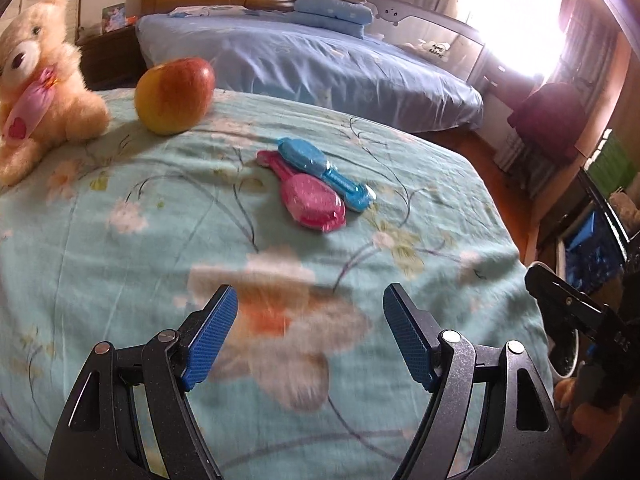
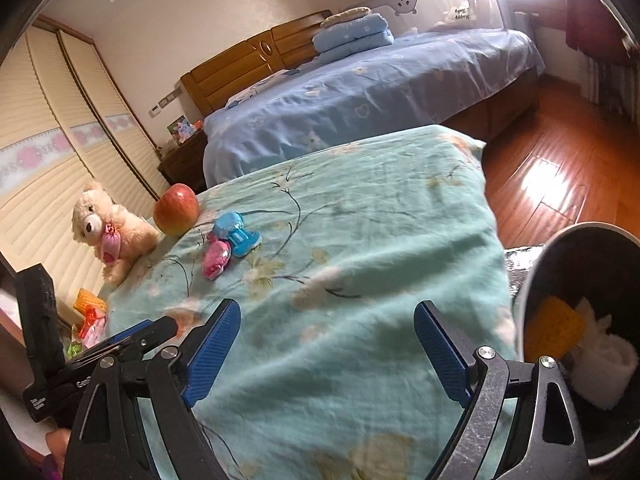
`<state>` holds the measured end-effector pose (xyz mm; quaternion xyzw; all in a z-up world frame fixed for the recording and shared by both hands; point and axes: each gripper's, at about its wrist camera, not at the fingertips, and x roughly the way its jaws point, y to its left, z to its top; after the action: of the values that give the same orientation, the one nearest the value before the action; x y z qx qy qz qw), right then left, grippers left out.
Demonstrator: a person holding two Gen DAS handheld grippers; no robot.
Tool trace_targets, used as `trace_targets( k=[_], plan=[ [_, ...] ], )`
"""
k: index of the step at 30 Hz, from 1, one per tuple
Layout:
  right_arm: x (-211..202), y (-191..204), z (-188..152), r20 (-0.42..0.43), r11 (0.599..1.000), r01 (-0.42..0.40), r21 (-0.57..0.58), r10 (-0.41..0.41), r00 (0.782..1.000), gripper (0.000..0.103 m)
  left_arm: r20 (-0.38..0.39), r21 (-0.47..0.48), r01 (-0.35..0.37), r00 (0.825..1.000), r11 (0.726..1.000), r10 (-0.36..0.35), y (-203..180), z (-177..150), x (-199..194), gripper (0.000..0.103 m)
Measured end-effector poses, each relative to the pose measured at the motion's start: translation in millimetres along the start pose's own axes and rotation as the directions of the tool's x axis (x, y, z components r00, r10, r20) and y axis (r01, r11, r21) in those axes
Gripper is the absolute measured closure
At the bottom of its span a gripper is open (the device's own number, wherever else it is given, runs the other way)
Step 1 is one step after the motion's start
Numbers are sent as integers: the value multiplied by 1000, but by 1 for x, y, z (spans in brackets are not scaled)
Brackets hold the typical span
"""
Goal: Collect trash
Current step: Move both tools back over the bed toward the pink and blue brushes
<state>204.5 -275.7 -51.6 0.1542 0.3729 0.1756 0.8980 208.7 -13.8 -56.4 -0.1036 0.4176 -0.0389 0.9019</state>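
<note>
Left tongs: jaws well apart, blue pads bare, nothing between them; they hang over the teal floral bed, angled down at a blurred flower print.
Right tongs: jaws spread wide, empty; over the same bed near its front edge. In the left view they show only as a dark arm at the right border.
Bin: dark round container just right of the right tongs, beside the bed's edge, its mouth tilted toward the camera.
Trash in bin: yellow piece and white crumpled wad lie inside, just right of the right tongs' right finger.
Brushes: pink one and blue one lie crossed and touching mid-bed, well ahead of the left tongs and slightly right of centre; from the right tongs they sit ahead and to the left.
Apple: beyond the brushes, toward the bed's far left, resting on the cover.
Bear: plush, seated left of the apple, near it, pink ribbon at its neck.
Floor left of bed: a yellow piece and some red-and-green clutter lie low beside the bed, left of the right tongs; what they are I cannot tell.
Background: second bed with blue cover and folded blue quilt, well apart behind.
</note>
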Motion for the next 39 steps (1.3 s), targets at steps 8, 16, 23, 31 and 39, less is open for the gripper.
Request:
trace_targets(
  k=[8,16,23,31,39],
  plan=[
    [18,-1,20,-2,1000,-29,4,29,1000,13,-27,36,-48,998,998,49,-4,30,38,26],
    [38,-3,27,-23,999,-43,15,43,999,13,-44,71,-110,993,991,113,-7,49,69,47],
    [53,12,27,-53,998,-56,-27,55,997,14,-30,71,-85,996,994,87,23,38,48,60],
    [88,65,27,-132,976,-99,-196,73,989,21,-62,85,-39,997,996,45,73,4,5,59],
    [137,108,42,-164,930,-50,-364,-11,986,34,-31,7,-91,995,996,92,91,-3,-7,30]
  ],
)
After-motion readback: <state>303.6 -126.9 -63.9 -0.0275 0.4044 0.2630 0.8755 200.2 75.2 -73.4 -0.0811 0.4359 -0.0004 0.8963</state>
